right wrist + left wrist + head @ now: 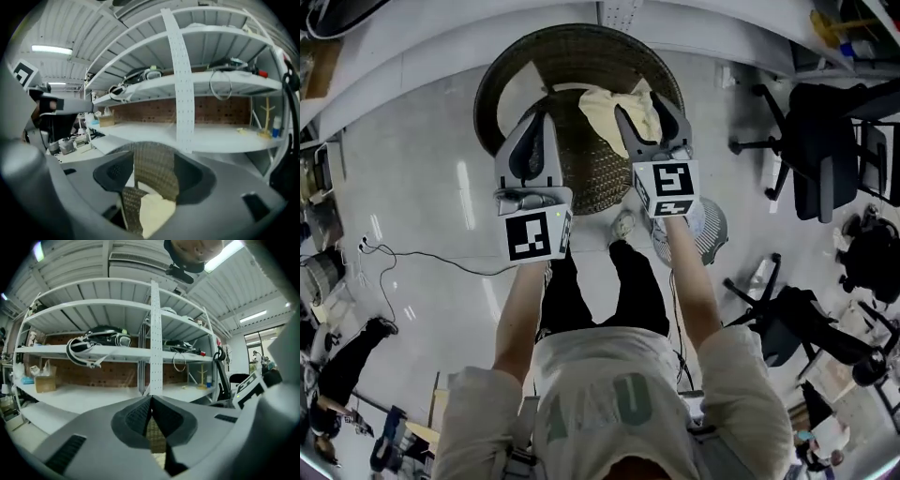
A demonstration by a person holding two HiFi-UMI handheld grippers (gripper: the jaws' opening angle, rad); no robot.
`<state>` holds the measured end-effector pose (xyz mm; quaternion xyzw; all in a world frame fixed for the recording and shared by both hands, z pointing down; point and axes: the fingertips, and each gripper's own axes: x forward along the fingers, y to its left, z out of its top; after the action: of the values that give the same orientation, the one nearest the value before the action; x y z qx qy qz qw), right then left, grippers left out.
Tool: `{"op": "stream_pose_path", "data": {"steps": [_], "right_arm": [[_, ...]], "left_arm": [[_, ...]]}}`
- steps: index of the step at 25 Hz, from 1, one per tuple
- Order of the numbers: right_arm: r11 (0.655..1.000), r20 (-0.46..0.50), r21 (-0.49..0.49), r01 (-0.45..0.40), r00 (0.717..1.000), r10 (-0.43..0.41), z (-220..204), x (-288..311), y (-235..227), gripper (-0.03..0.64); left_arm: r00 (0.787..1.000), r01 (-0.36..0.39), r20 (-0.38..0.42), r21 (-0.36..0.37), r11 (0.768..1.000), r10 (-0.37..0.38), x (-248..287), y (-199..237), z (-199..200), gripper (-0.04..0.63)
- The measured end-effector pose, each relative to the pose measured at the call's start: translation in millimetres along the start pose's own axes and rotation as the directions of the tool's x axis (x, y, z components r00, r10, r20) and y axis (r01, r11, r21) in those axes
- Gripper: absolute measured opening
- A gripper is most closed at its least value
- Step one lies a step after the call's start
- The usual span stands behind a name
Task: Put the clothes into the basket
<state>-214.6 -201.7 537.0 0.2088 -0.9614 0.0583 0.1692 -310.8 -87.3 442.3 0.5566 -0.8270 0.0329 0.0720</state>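
Observation:
A dark woven basket [581, 52] stands on the floor in front of me, with a pale yellow cloth [600, 108] lying inside it. My left gripper [536, 120] hangs over the basket's left rim. In the left gripper view its jaws [151, 399] meet at the tips, shut and empty, with basket weave [155, 437] showing below them. My right gripper [645, 111] is over the basket's right side, just above the cloth. Its jaws [152, 173] stand apart and open, and between them I see the basket wall [154, 161] and the cloth [157, 211] below, not gripped.
Black office chairs [825, 141] stand to the right and a round fan [703, 230] lies on the floor by my right arm. A cable [422, 253] trails across the floor at left. White shelving [154, 348] rises beyond the basket.

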Motion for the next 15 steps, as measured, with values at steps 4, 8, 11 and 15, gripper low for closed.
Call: {"op": "stream_pose_path", "data": {"steps": [4,8,11,15], "right_arm": [[0.998,-0.195,0.055,-0.011,0.981,0.021,-125,58,-4,0.28],[0.993,-0.347,0.08,0.091,0.936,-0.057,-217,92,-19,0.317],[0.983,-0.444,0.065,0.173,0.887,-0.127,-266,110,-38,0.325],[0.982,-0.5,0.054,0.183,0.856,-0.132,-297,125,-49,0.328]], "left_arm": [[0.996,-0.026,-0.087,-0.016,1.0,0.025,5,16,-80,0.017],[0.99,-0.049,-0.138,-0.045,0.998,0.043,4,22,-125,0.017],[0.985,-0.061,-0.163,-0.05,0.997,0.052,7,26,-151,0.017],[0.981,-0.053,-0.191,-0.052,0.997,0.042,8,25,-178,0.017]]}}
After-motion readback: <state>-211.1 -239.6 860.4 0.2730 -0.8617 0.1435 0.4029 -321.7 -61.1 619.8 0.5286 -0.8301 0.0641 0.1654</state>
